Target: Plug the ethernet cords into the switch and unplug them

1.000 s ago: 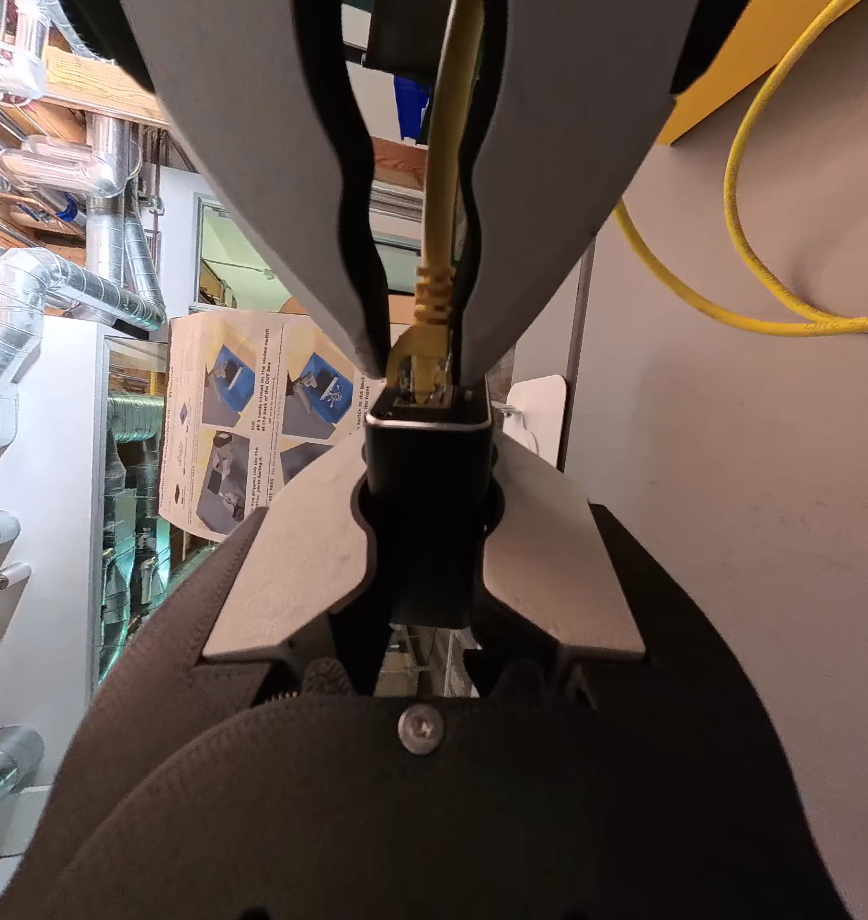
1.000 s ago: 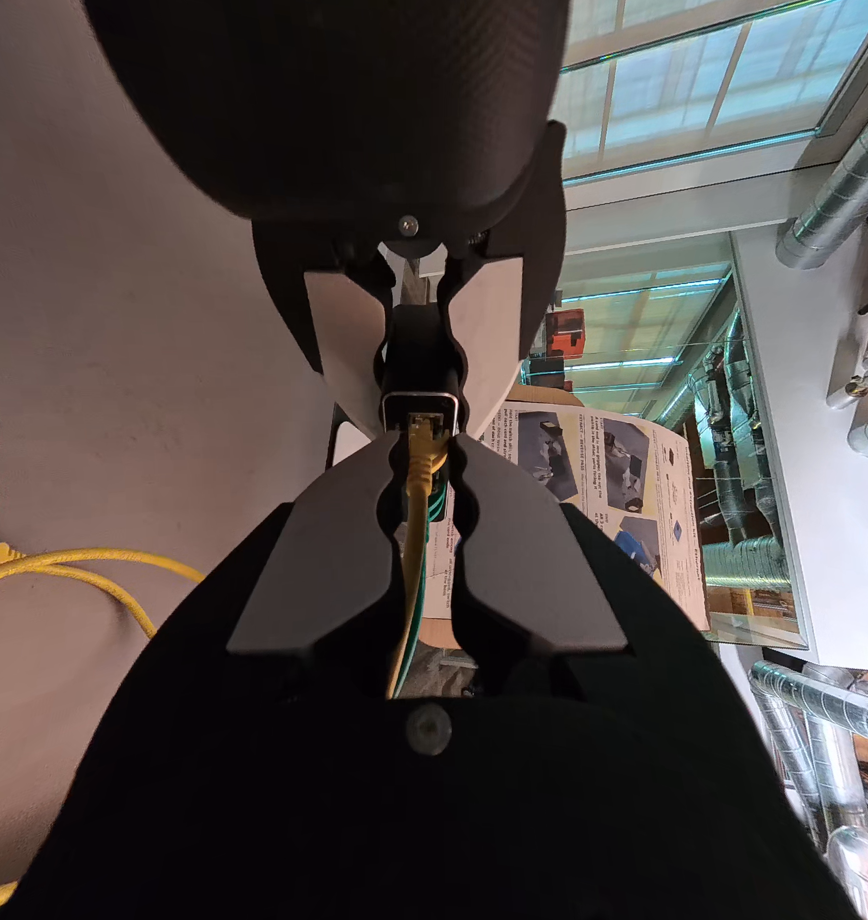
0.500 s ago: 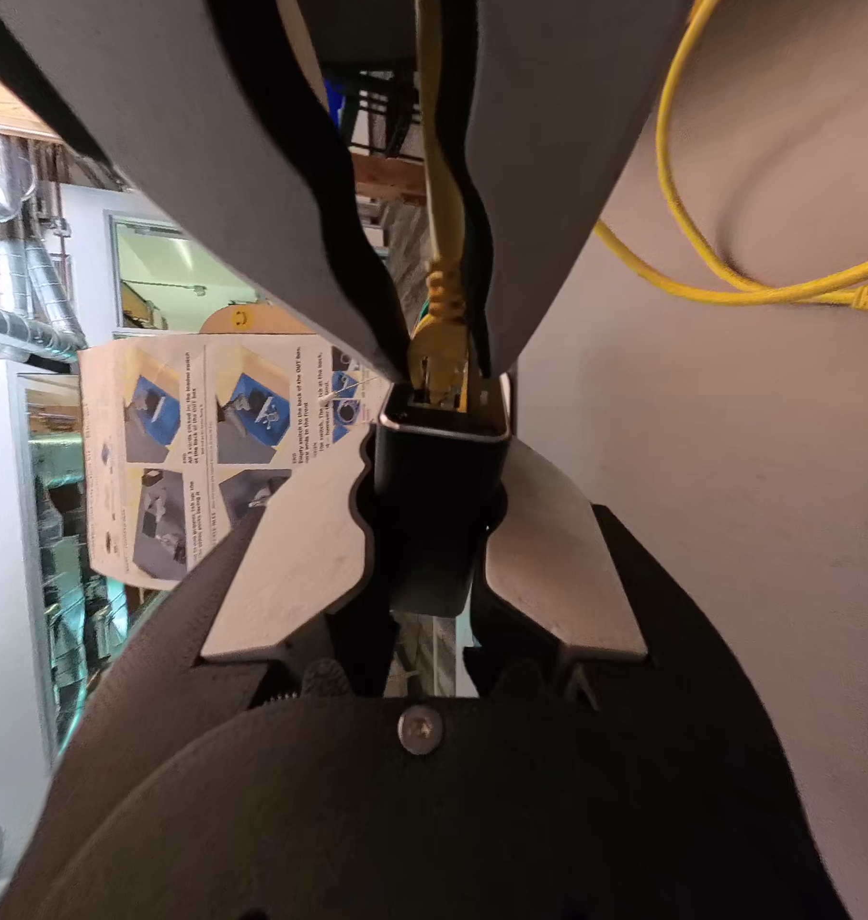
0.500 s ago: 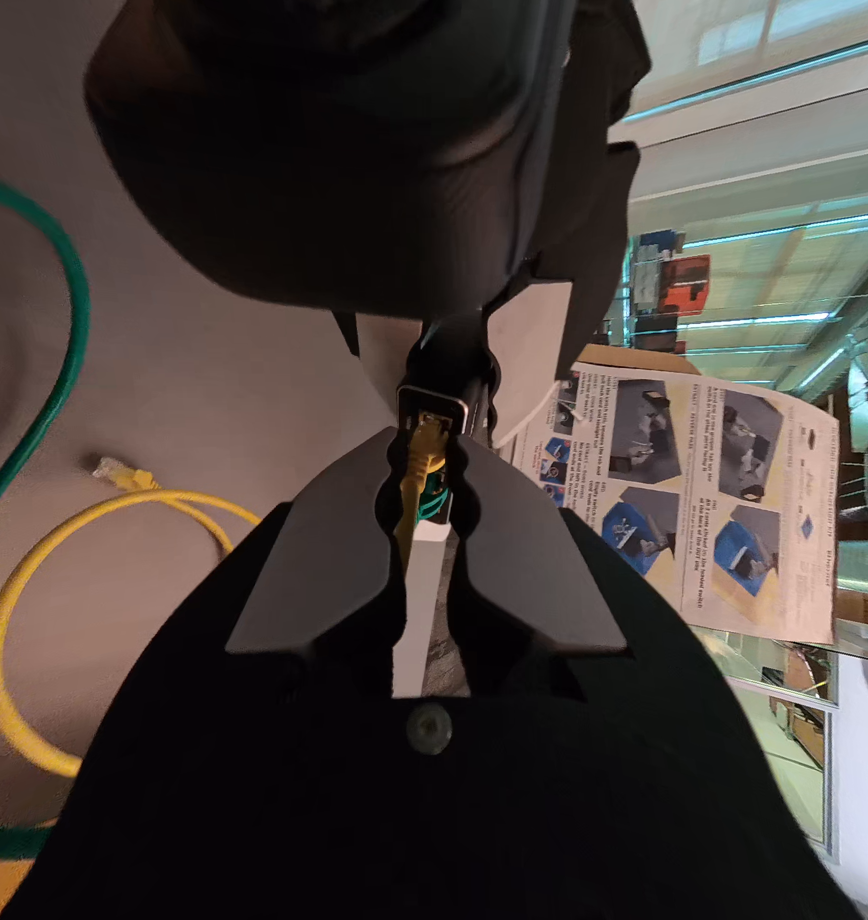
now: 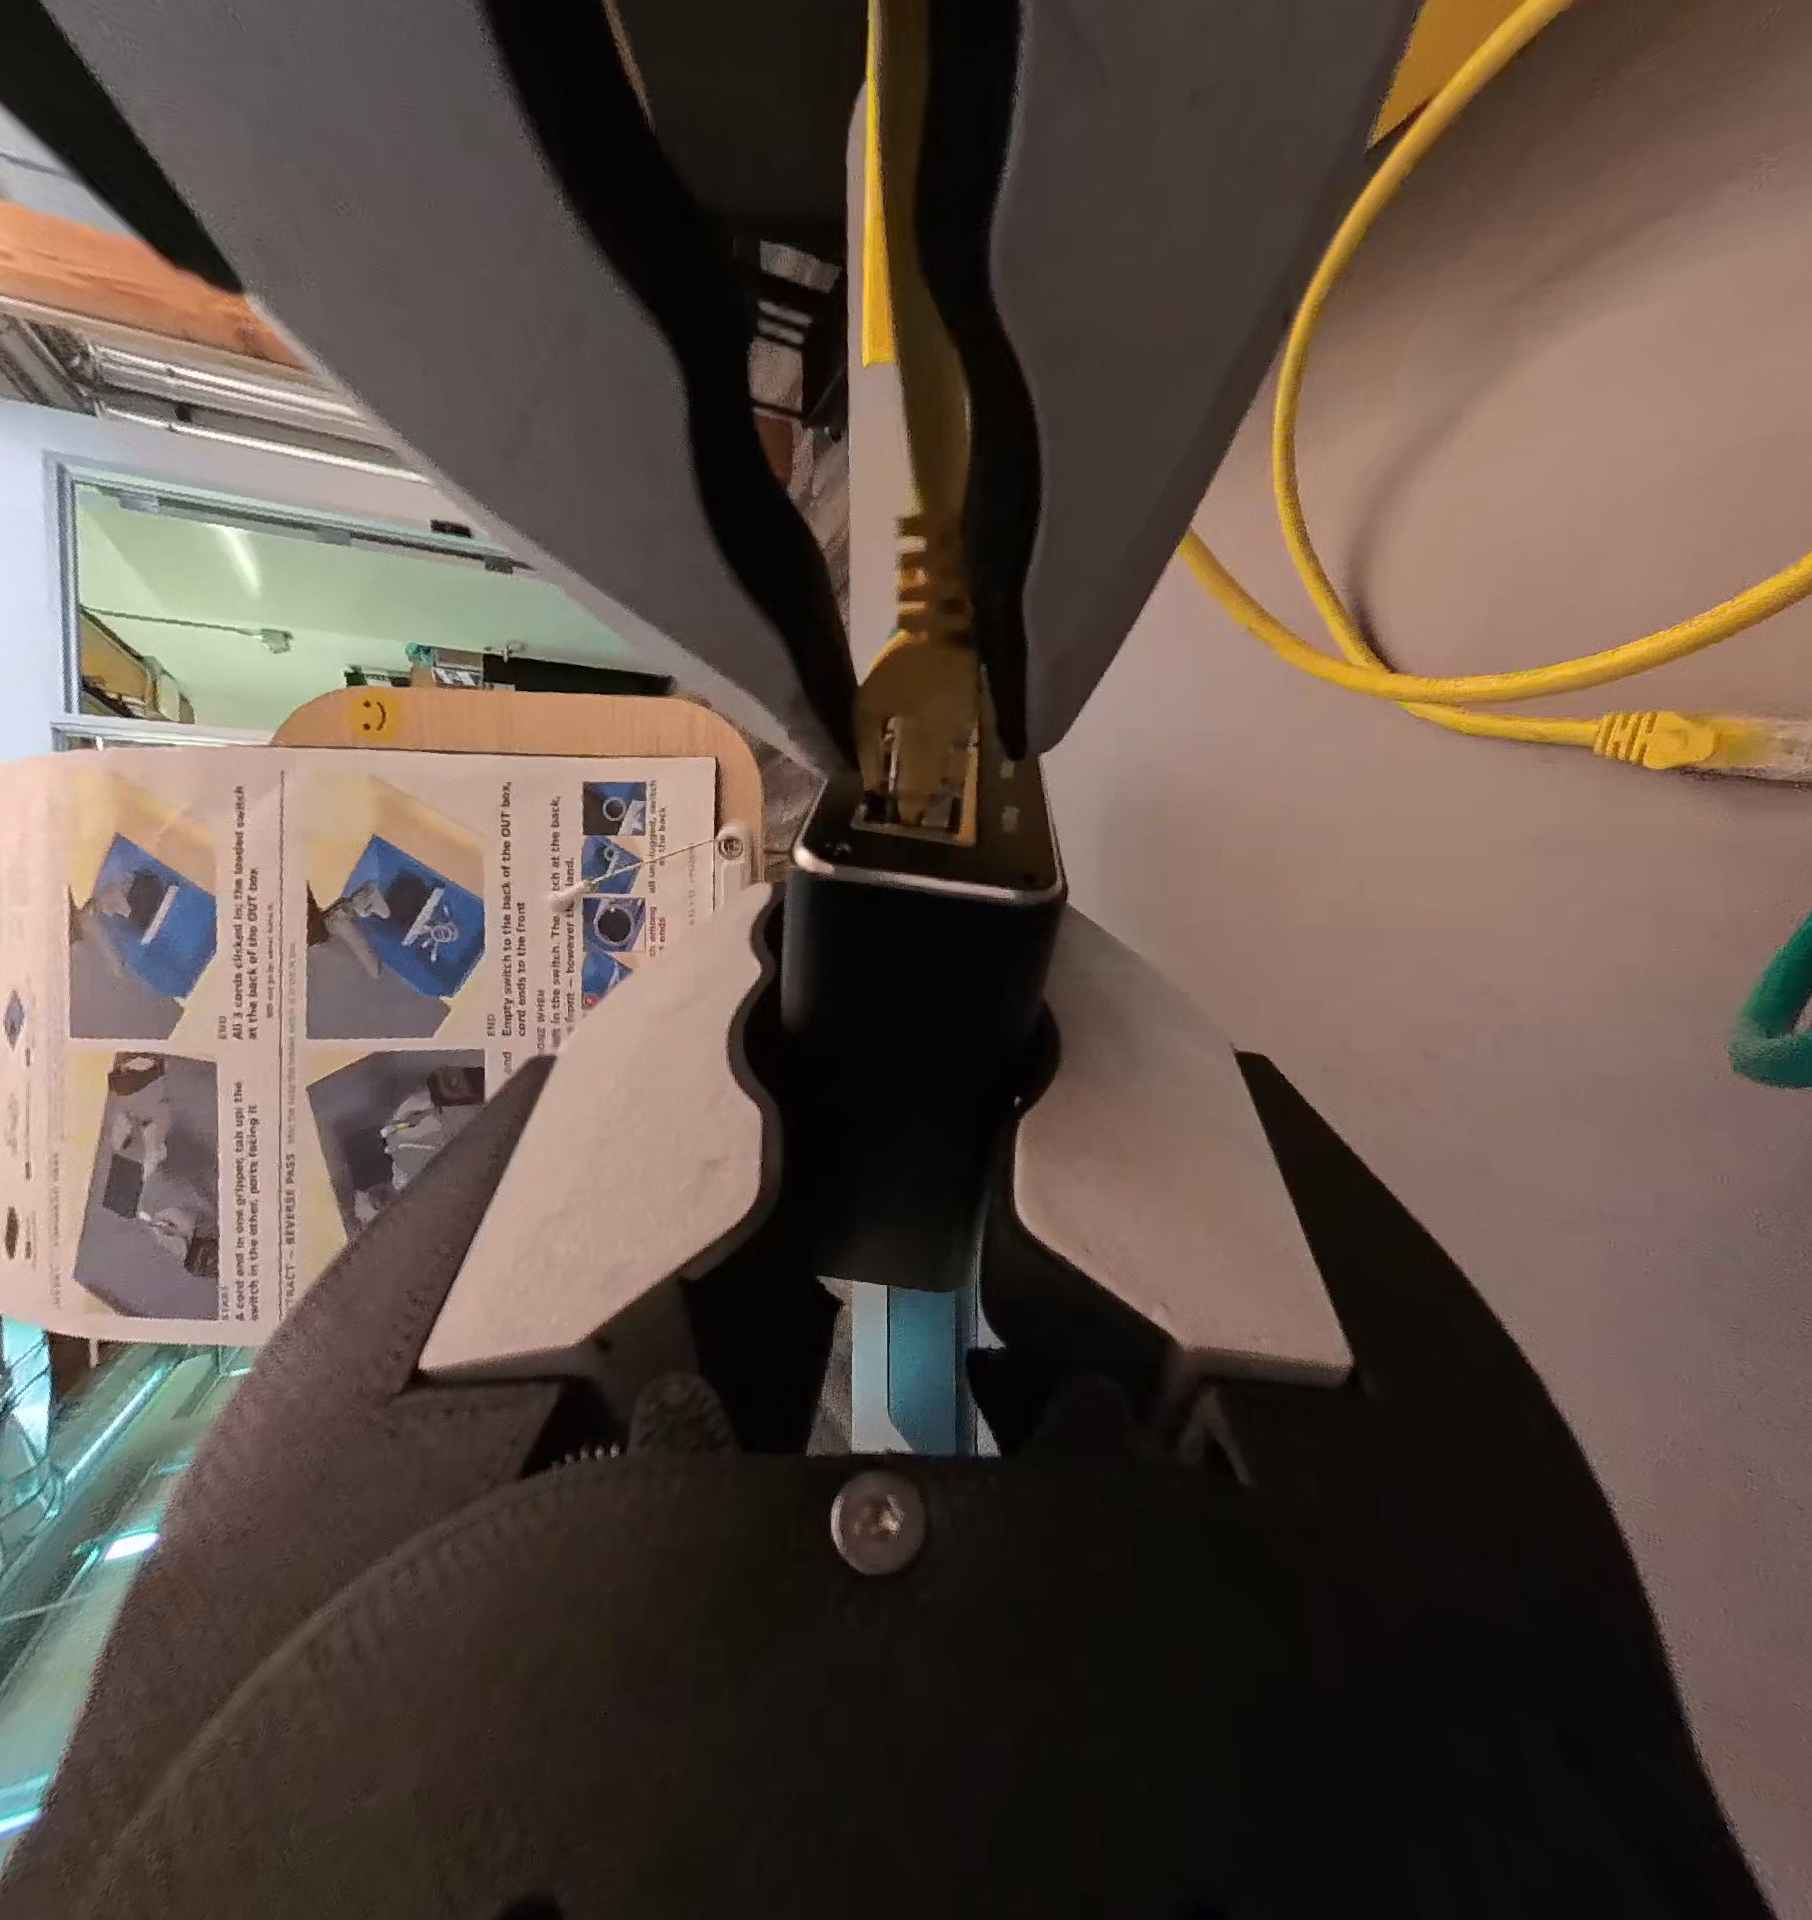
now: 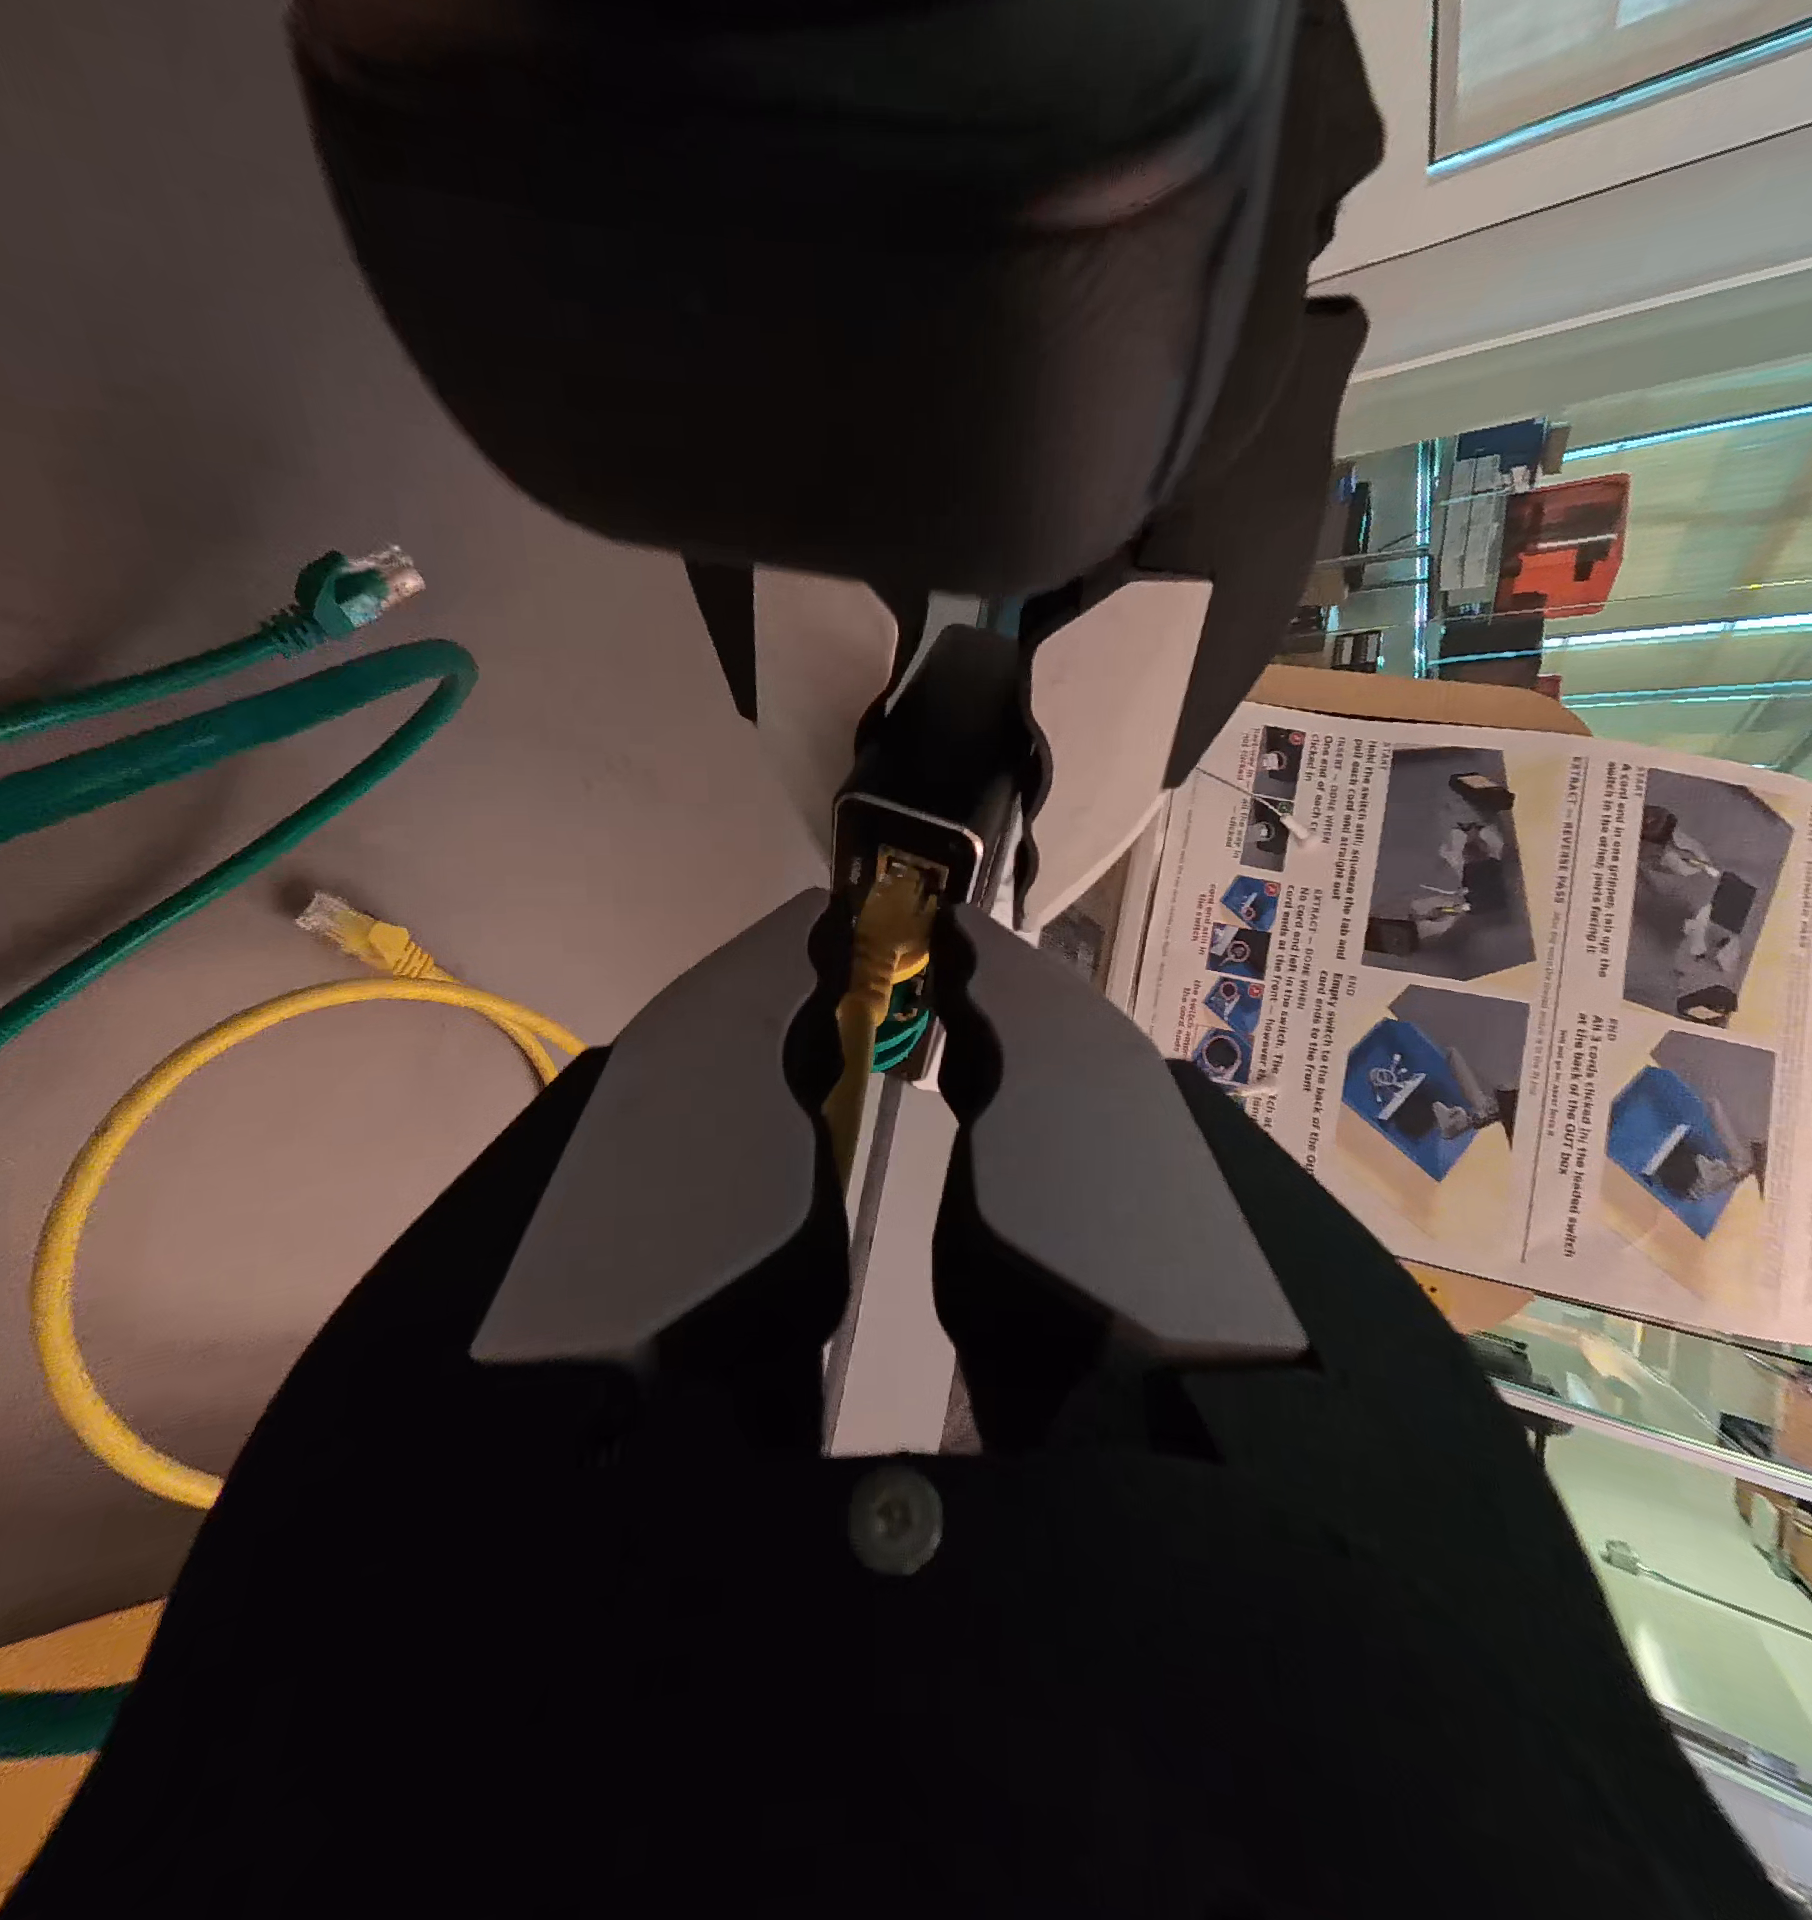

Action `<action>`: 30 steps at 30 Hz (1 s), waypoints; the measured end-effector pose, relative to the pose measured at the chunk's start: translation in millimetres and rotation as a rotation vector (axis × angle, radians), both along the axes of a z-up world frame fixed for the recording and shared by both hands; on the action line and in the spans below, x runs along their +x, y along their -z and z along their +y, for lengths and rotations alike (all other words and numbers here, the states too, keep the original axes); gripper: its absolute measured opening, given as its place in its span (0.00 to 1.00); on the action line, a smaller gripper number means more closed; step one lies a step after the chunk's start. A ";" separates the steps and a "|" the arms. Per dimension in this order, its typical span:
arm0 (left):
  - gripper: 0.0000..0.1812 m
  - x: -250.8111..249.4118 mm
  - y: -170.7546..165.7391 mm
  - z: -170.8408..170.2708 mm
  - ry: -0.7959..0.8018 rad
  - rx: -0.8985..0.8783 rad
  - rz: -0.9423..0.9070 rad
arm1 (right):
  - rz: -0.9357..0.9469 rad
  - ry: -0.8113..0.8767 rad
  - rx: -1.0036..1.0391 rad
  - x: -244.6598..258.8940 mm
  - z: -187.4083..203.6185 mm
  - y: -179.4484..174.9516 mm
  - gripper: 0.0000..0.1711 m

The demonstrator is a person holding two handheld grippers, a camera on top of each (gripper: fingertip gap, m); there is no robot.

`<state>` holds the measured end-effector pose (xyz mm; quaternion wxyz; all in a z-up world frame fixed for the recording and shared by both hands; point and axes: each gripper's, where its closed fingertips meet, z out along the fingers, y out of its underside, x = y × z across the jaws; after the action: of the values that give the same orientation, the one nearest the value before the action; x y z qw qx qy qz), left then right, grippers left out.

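My left gripper (image 5: 912,935) is shut on the black switch (image 5: 912,1049) and holds it in the air with its port face away from me. My right gripper (image 6: 886,914) is shut on the yellow ethernet cord (image 6: 866,987) just behind its plug. The yellow plug (image 5: 928,717) sits in a port of the switch (image 6: 907,831). In the left wrist view the right gripper (image 5: 933,738) comes down from the top. A bit of green cord (image 6: 902,1034) shows beside the yellow one between my right fingers.
On the grey table (image 5: 1453,1039) lie a loose yellow cord end (image 5: 1712,743), also in the right wrist view (image 6: 362,935), and a green cord (image 6: 351,592). A printed instruction sheet (image 6: 1504,987) stands behind on a board (image 5: 517,717). My right fingertips sit around 6 cm from my left ones.
Both grippers have swung together with the switch and the cord, so more of the table and the loose cord ends shows. The yellow plug stays at the port. Both grips are unchanged.
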<state>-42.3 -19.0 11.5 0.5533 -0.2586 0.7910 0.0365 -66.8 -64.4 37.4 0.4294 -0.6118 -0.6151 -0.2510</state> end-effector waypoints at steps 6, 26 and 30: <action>0.22 1.7 2.4 -7.3 0.016 -0.043 0.014 | 0.004 0.008 -0.022 1.0 -6.4 -0.3 0.09; 0.21 -8.1 -29.6 -17.4 -0.007 -0.071 -0.086 | 0.128 -0.115 0.118 -8.9 -11.5 -35.1 0.09; 0.21 -9.1 -31.2 -16.7 -0.009 -0.063 -0.088 | 0.118 -0.115 0.134 -10.1 -11.5 -36.2 0.09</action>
<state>-51.3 -35.7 42.7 0.5789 -0.2809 0.7654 0.0027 -76.9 -75.8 73.6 0.5185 -0.5591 -0.6046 -0.2303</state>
